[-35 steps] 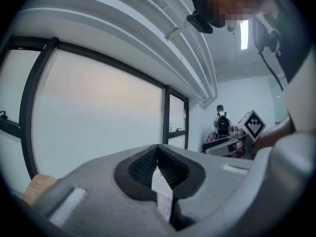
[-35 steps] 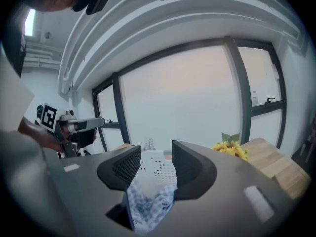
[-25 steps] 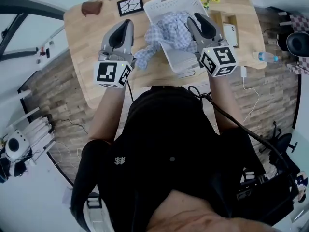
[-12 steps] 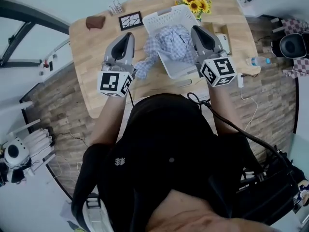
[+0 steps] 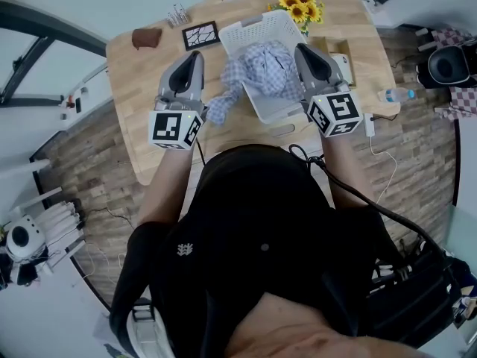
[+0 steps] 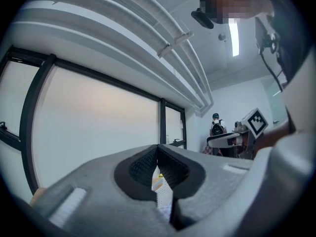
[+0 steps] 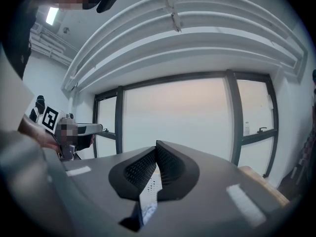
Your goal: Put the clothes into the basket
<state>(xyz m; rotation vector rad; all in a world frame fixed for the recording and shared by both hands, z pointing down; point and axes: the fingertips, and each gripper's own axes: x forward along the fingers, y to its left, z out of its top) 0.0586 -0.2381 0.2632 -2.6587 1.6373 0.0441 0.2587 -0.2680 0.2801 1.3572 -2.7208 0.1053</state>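
A white plastic basket stands on the wooden table in the head view. A blue-and-white checked shirt lies bunched inside it, and one part hangs over the left rim onto the table. My left gripper hovers left of the shirt, level, with its jaws together. My right gripper is at the basket's right rim beside the shirt, also shut. In the left gripper view the left gripper has nothing between its pads. The right gripper in its own view is likewise empty.
Sunflowers stand behind the basket. A black-framed tile and a brown object lie at the back left. A wooden tray with a white device sits right of the basket, a bottle past the table's right edge. A cable hangs there.
Both grippers have lifted a little above the table. The shirt and the basket lie as before.
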